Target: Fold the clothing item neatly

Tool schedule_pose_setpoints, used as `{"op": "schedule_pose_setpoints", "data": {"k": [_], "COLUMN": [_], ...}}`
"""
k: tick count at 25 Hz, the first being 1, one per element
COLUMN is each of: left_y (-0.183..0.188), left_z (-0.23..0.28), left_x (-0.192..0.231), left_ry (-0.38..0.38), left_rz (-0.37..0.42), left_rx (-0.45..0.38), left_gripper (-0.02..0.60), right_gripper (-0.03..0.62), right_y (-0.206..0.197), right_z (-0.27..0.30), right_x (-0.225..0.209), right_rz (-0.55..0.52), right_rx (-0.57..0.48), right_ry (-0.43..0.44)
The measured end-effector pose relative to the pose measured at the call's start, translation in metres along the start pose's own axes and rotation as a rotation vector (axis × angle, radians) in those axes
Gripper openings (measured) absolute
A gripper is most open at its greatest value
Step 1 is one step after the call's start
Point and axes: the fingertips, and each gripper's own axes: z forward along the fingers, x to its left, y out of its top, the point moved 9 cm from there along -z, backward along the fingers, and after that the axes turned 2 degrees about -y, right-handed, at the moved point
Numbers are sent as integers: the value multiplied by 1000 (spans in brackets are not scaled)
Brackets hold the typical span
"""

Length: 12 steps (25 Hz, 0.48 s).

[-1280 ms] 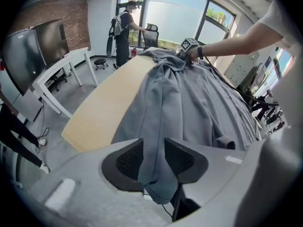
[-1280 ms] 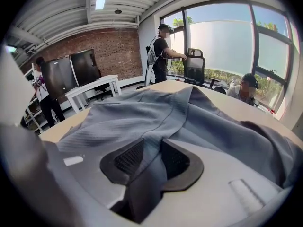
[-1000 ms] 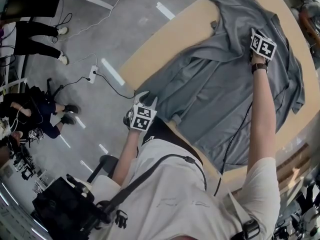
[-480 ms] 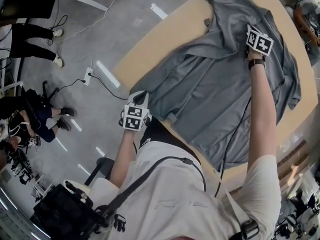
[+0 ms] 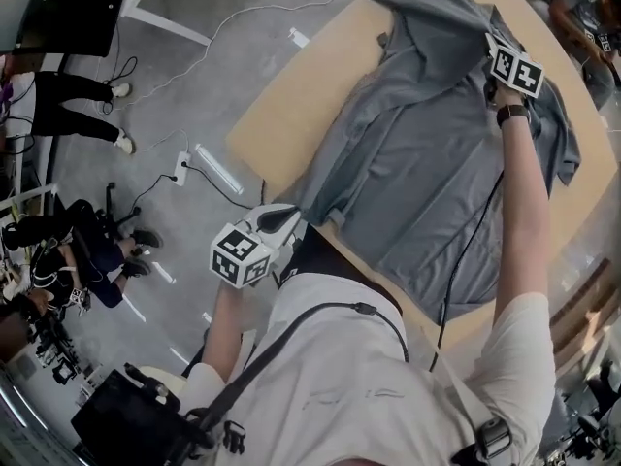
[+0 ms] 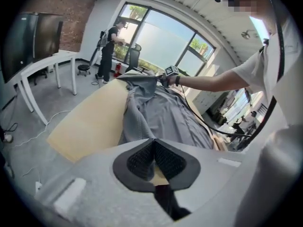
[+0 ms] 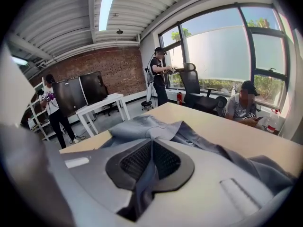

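**Supervisor:** State of the grippers?

**Inspector:** Both are closed on cloth. The left gripper (image 5: 279,223) has its pads together on the near hem of the shirt (image 5: 427,173), off the near corner of the table (image 5: 291,115). The right gripper (image 5: 497,54) has just been closing. Its own view shows grey fabric pinched between the pads and hanging below them, at the far, shoulder end of the shirt.

**Supervisor:** What has changed?

**Inspector:** A second ago the shirt lay spread flat, with both grippers low against it. Both have since gripped and come up. The long edge between them is now raised off the table and drawn into a line, so the shirt looks narrower. More bare table shows on the left. The rest of the shirt lies on the table, its right sleeve trailing toward the far edge.

**Supervisor:** Meaning for the task?

**Inspector:** My judgement is that the pick-up is done and the first lengthwise fold is ready to start. The raised side needs carrying across evenly. If the tension is unequal the hem will skew.
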Motion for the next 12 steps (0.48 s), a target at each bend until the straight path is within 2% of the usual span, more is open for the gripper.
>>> {"op": "schedule_pose_setpoints", "data": {"k": [3,7,9,12], "left_y": [2,-9,-18,-37], "left_z": [-10,-20,-21,1], "left_x": [-12,-30,-34,-42], "left_ry": [-106,-231,-268,-299], "left_rz": [29,-29,-57,-74], "left_rx": [28,0,-2,58], "left_gripper": [6,6,6,8], "right_gripper": [18,18,18,18], "right_y": [8,23,27,19], "right_z": [3,4,3,9], "right_x": [-4,-20,-31,-44], "right_rz": [12,7,26,20], "right_rx": [-17,-35,-46,-19], "right_ry": [-20,-37,-60,-103]}}
